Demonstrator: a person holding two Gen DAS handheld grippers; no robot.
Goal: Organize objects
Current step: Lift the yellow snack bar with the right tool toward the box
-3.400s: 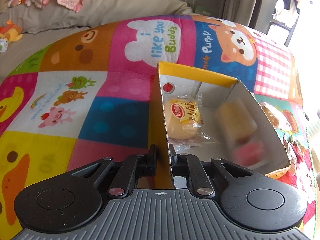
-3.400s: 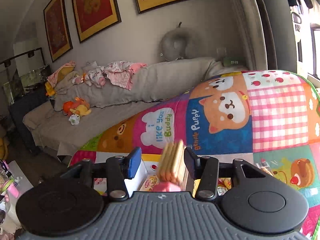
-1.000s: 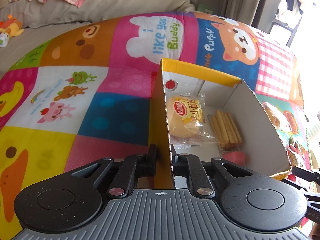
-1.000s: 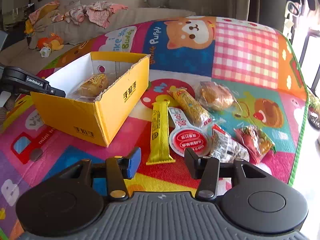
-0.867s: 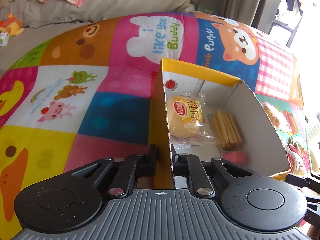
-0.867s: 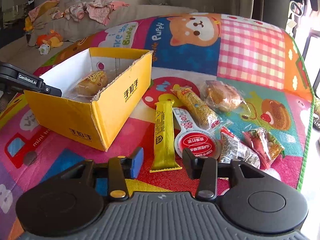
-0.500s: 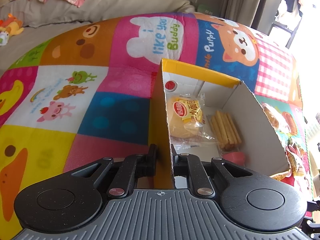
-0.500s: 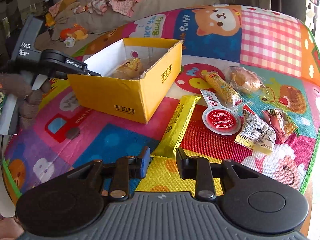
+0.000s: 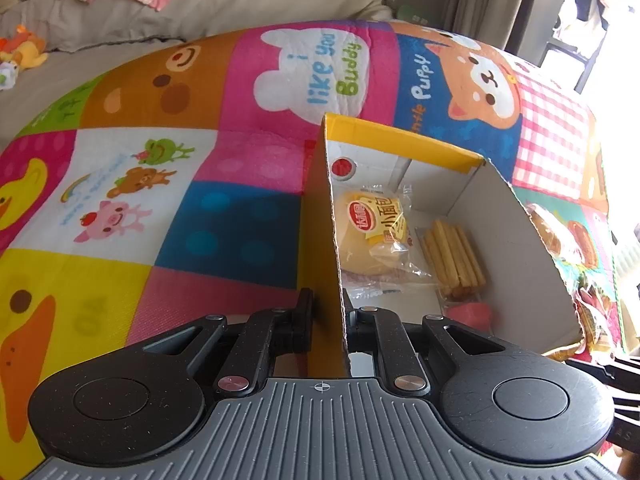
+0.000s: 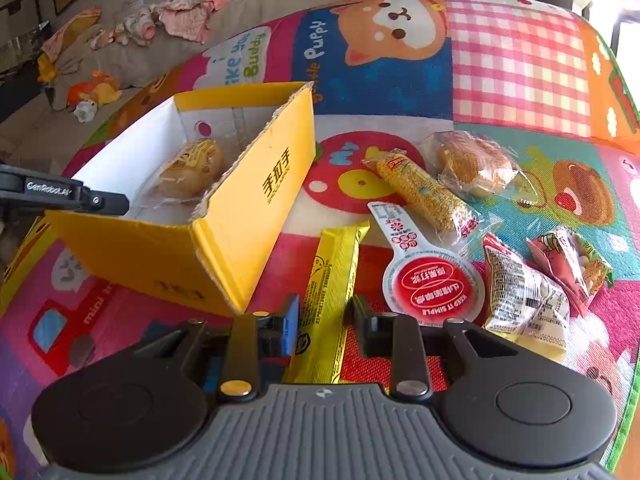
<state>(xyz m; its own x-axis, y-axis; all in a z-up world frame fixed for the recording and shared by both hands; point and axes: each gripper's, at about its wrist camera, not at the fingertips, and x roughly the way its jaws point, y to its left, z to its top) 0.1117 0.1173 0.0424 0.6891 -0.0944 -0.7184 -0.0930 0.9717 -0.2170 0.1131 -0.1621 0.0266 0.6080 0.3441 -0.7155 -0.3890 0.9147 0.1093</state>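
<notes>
A yellow cardboard box (image 10: 248,216) stands on the play mat. My left gripper (image 9: 328,320) is shut on the box's near wall (image 9: 324,240). Inside lie a wrapped bun (image 9: 372,232), a pack of biscuit sticks (image 9: 452,256) and something pink (image 9: 468,314). My right gripper (image 10: 324,320) is open, its fingers on either side of the near end of a long yellow snack bar (image 10: 328,292) lying on the mat; I cannot tell if they touch it. The left gripper also shows in the right wrist view (image 10: 60,196).
Right of the bar lie a red round-lidded cup (image 10: 432,284), a corn-like stick pack (image 10: 424,196), a wrapped bun (image 10: 476,168), a white packet (image 10: 524,304) and a red packet (image 10: 572,268). A sofa with clothes and toys (image 10: 132,36) stands behind the mat.
My right gripper has moved forward and down over the near end of the yellow bar. The left gripper keeps its hold on the box wall; the box has not moved.
</notes>
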